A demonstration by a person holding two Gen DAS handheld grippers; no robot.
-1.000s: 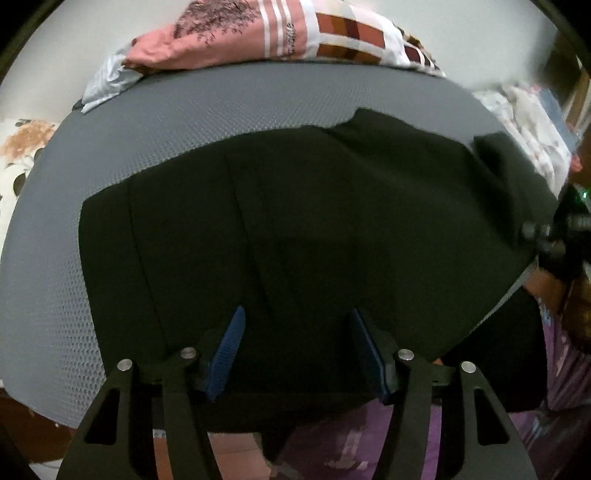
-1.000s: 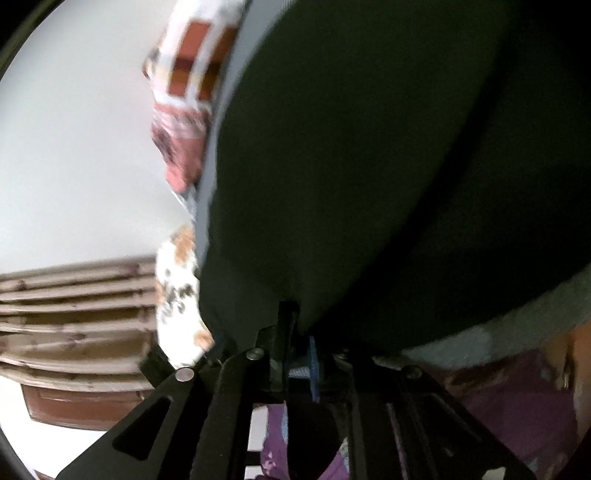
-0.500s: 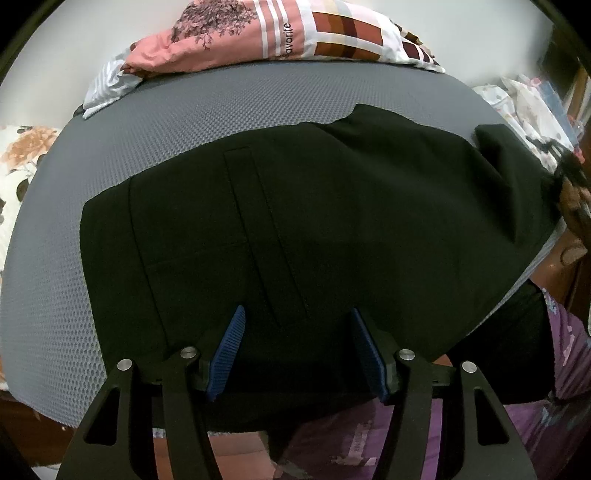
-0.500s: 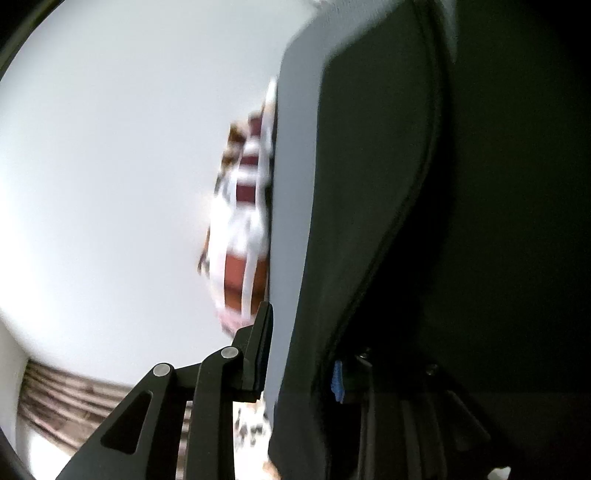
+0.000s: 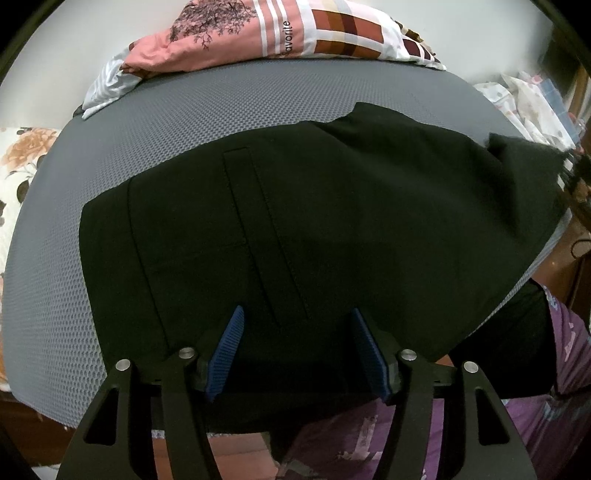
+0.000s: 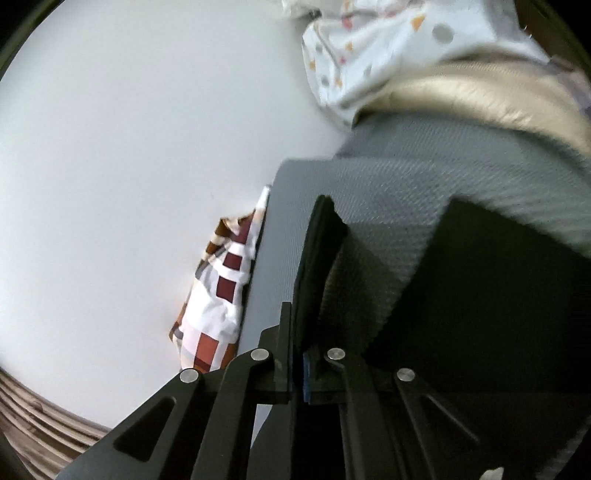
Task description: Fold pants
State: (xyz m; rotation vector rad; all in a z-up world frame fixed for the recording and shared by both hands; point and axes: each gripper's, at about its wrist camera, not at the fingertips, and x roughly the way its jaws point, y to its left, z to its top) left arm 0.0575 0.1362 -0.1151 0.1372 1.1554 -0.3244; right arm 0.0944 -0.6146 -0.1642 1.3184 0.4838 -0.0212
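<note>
Soft, limp pants [image 5: 332, 229] on bed [image 5: 110, 155]; right hand-held gripper [image 6: 301, 354] pinching hem, left hand-held gripper [image 5: 295, 350] wide above waist; best gripped at edges.

Gray mesh-textured bed [image 5: 229, 107] fills the middle of the left wrist frame. Black pants [image 5: 332, 221] lie flat on it, center to right of frame. A pink and checked pillow [image 5: 280, 33] rests on its top edge, upper center.
</note>
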